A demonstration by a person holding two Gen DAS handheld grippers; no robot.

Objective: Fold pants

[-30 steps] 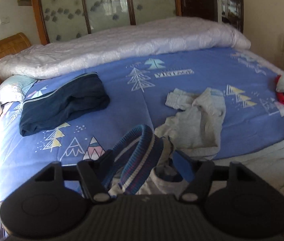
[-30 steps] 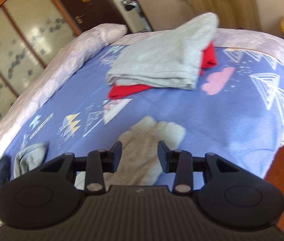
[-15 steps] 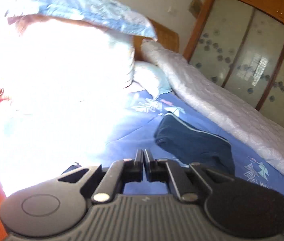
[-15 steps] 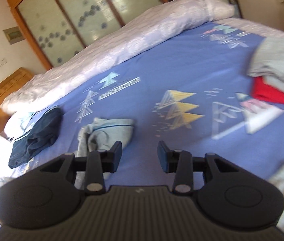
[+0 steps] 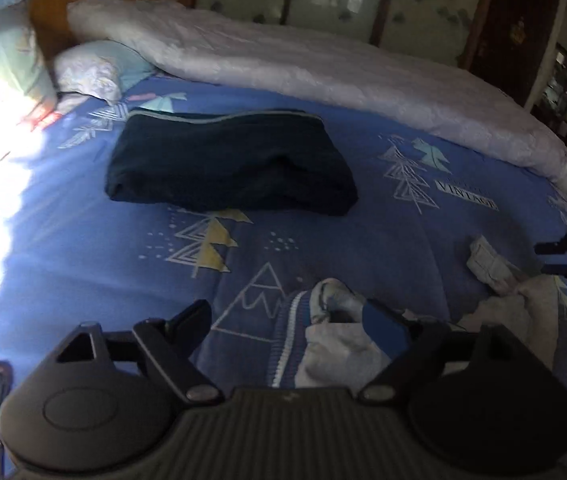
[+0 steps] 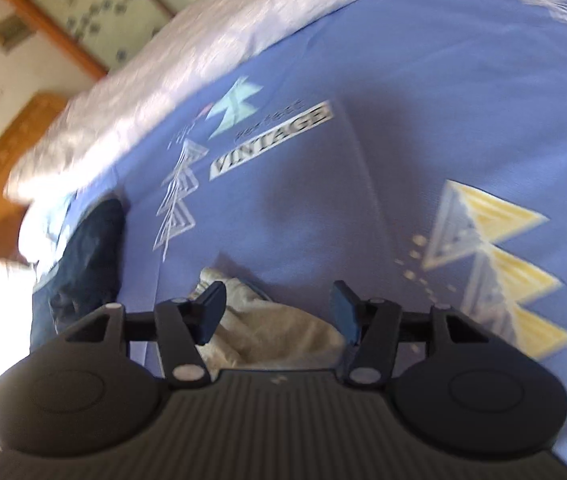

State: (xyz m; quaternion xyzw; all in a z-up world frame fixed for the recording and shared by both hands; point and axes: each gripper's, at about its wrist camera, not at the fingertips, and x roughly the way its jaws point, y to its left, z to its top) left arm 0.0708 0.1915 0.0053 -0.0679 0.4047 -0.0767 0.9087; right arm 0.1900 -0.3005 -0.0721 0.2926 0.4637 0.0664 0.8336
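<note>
Grey pants point(image 5: 347, 344) lie crumpled on the blue sheet point(image 5: 83, 248), unfolded; folding looks barely started. A dark navy garment point(image 5: 227, 164) sits folded further up the bed, probably done. Left gripper point(image 5: 287, 320) has just been opening, fingers wide apart, striped waistband between them but not pinched. Right gripper point(image 6: 279, 300) has also just been opening, fingers apart over a pale leg end point(image 6: 275, 336), no grip. Right view is blurred; the pants' full layout is cut off by the gripper bodies.

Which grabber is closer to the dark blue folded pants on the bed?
Left. The left gripper hangs just in front of the dark blue folded pants, over the striped waistband. The right gripper is further along the bed, over the crumpled grey pants.
</note>
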